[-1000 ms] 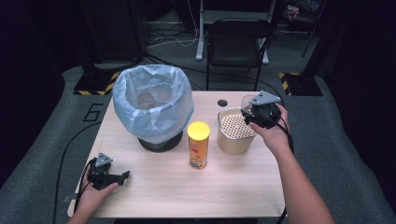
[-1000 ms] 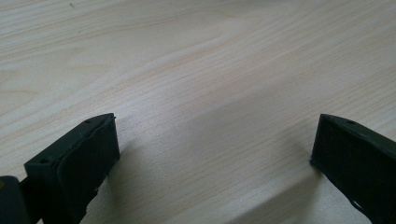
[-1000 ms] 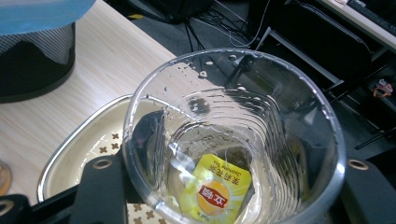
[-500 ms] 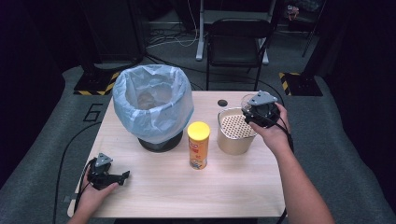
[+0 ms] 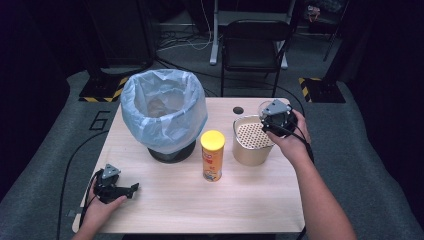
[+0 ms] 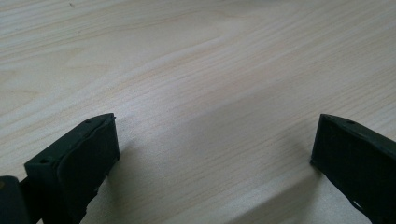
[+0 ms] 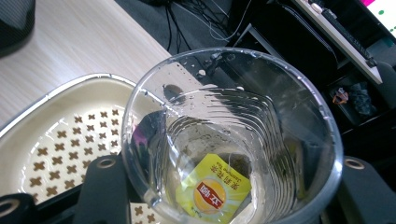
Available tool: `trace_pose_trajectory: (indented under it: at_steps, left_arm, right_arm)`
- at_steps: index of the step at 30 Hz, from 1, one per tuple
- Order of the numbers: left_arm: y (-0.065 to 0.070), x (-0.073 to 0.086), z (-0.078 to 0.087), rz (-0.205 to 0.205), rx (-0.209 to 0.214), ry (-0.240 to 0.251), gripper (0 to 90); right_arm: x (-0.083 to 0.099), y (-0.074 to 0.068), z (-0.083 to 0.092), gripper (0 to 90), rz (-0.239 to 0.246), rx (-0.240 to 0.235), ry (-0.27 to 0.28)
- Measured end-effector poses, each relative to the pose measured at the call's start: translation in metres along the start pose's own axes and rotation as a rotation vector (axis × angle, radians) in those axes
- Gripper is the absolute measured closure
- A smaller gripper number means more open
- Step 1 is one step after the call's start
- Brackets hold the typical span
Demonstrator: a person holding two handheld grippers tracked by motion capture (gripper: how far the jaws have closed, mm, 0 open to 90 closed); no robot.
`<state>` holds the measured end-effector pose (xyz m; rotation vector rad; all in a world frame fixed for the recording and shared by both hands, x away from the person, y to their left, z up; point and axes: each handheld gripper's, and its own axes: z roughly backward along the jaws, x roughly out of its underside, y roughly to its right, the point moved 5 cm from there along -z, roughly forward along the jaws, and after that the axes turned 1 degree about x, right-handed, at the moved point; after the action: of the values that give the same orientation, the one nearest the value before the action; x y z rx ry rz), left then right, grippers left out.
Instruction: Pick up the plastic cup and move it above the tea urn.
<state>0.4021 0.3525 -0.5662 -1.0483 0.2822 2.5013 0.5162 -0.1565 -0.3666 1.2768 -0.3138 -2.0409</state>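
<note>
Flanking beige strainer bin (image 5: 248, 150): yellow canister (image 5: 212, 155), lined bin (image 5: 164, 112).

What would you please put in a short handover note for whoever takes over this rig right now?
Right gripper: shut on the clear cup, held over the beige strainer container; a yellow tea-bag tag lies in the cup.
Left gripper: open, resting on the table, holding nothing.
Done: cup picked up.
Left, probably: tip the cup into the strainer; the lined bin may take the bag.

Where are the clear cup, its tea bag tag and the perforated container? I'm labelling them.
clear cup (image 7: 224, 116): right gripper view, inner wall.
tea bag tag (image 7: 212, 191): right gripper view, yellow face.
perforated container (image 5: 247, 152): high view, outer side wall.
</note>
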Motion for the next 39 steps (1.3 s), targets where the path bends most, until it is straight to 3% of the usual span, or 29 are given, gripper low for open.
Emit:
trace_pose_trajectory:
  at_steps: [6, 10, 13, 23, 24, 39]
  left_arm:
    - [0.0, 0.0, 0.0, 0.002, 0.003, -0.008, 0.7]
    - [-0.001, 0.001, 0.001, -0.022, 0.001, -0.018, 0.7]
    - [0.0, 0.0, -0.001, 0.003, -0.01, 0.017, 0.7]
    - [0.0, 0.0, -0.001, 0.0, -0.01, 0.014, 0.7]
    - [0.0, 0.001, 0.001, 0.003, 0.004, -0.009, 0.7]
    - [0.0, 0.0, 0.0, -0.008, 0.0, -0.006, 0.7]
  right_arm:
    - [0.004, -0.001, -0.003, 40.3, 0.087, 0.036, -0.031]
    - [0.007, -0.003, -0.006, 40.5, 0.158, 0.07, -0.054]
    - [0.009, -0.004, -0.007, 40.7, 0.175, 0.082, -0.063]
    - [0.012, -0.006, -0.01, 41.0, 0.198, 0.101, -0.08]
    - [0.012, -0.006, -0.01, 41.0, 0.199, 0.102, -0.079]
    - [0.011, -0.012, -0.013, 41.3, 0.244, 0.111, -0.079]
